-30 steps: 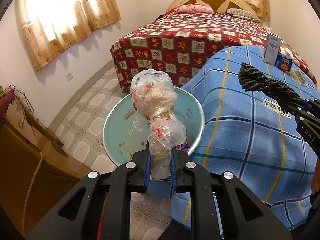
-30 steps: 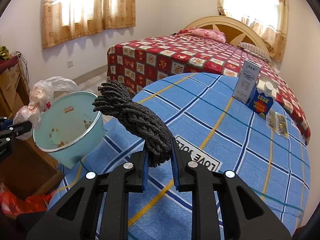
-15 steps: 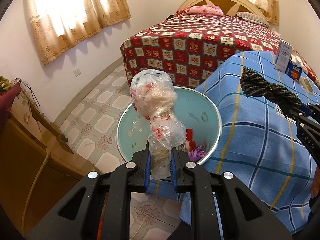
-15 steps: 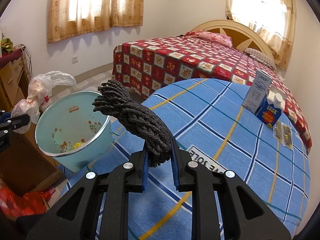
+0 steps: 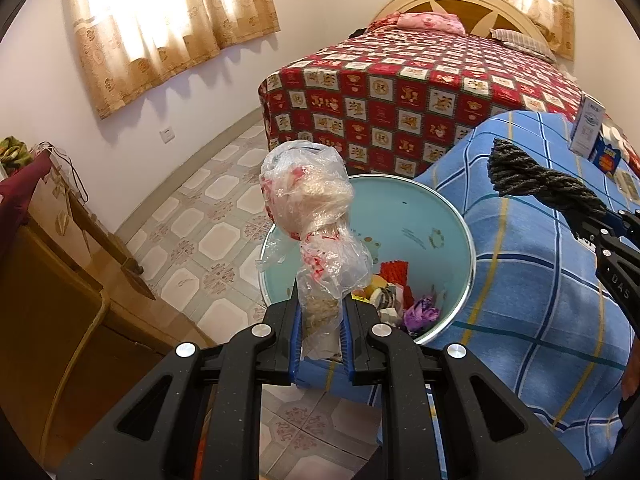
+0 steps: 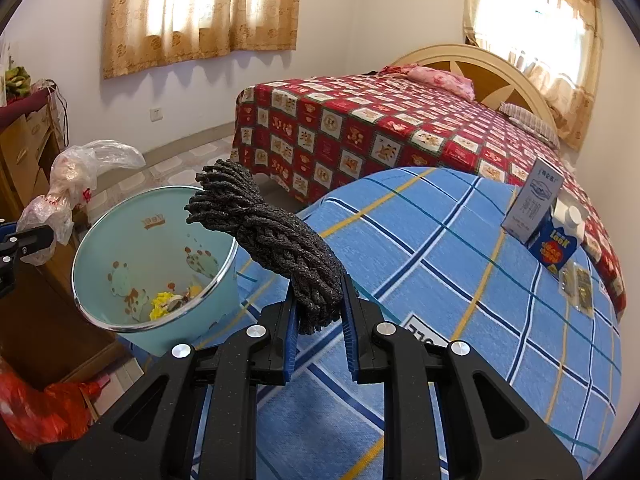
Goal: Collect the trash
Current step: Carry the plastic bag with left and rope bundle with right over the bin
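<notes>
My left gripper (image 5: 320, 320) is shut on a crumpled clear plastic bag (image 5: 308, 208) with red print, held upright over the near rim of a light blue trash bin (image 5: 432, 220) that holds several scraps. My right gripper (image 6: 318, 316) is shut on a dark grey bundle of braided rope (image 6: 272, 236), held above the blue checked table (image 6: 460, 280) just right of the bin (image 6: 132, 240). The bag also shows at the left of the right wrist view (image 6: 68, 192), and the rope at the right of the left wrist view (image 5: 536, 184).
A bed with a red patterned cover (image 6: 380, 120) stands behind the table. A white carton (image 6: 532, 204), a blue carton (image 6: 556, 240) and small packets (image 6: 576, 288) sit on the table's far right. A wooden cabinet (image 5: 52, 288) is at the left, a red bag (image 6: 40, 408) on the floor.
Both grippers have moved closer to the bin and higher above it, so its contents now show. The bag and the rope stay gripped.
</notes>
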